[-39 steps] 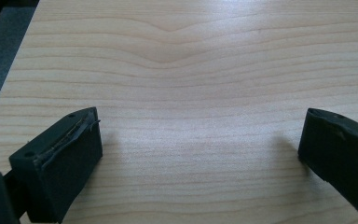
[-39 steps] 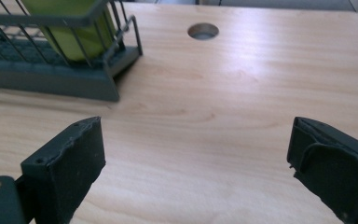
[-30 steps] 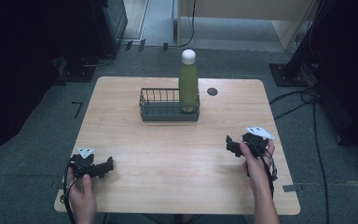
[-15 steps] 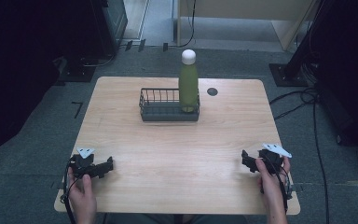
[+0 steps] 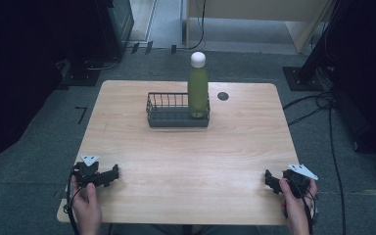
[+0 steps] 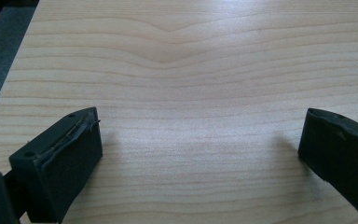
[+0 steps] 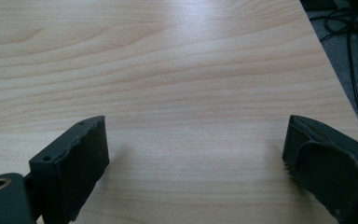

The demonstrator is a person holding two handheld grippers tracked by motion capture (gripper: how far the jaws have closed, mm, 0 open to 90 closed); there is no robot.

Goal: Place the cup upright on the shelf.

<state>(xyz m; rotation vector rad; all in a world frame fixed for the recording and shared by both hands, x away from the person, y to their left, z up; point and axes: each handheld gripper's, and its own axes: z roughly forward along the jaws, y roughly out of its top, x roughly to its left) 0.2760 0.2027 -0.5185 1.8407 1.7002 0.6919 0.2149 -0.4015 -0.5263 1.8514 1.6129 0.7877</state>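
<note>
The green bottle [image 5: 198, 90] with its white cap stands upright in the right end of the dark wire basket [image 5: 169, 113], and the basket sits on the far middle of the tabletop [image 5: 191, 161]. That placement looks deliberate: the basket's low walls brace the bottle's base, so the tall, narrow thing is unlikely to tip, and its neck and shoulders rise free above the rim where a gripper could close on them. A small dark disc [image 5: 223, 96] lies on the wood just right of the basket, apart from it.

Both grippers are well apart from the basket, at the near corners — a resting pose, I judge, with the whole middle of the wood left free between them and the bottle. The left gripper [image 5: 111, 174] lies at the near left, the person's left hand [image 5: 83, 196] behind it; its grey plate sits on top. The right gripper [image 5: 269, 178] lies at the near right edge, in the right hand [image 5: 296, 203], pointing inward toward the left.

In the left gripper view the left gripper's [image 6: 200, 140] jaws stand wide apart, with bare wood grain between them and nothing held. The right gripper view shows the same of the right gripper [image 7: 196, 140] — jaws spread wide, clamped on nothing — hanging low over the wood; whether the jaw tips touch it I cannot tell.
</note>
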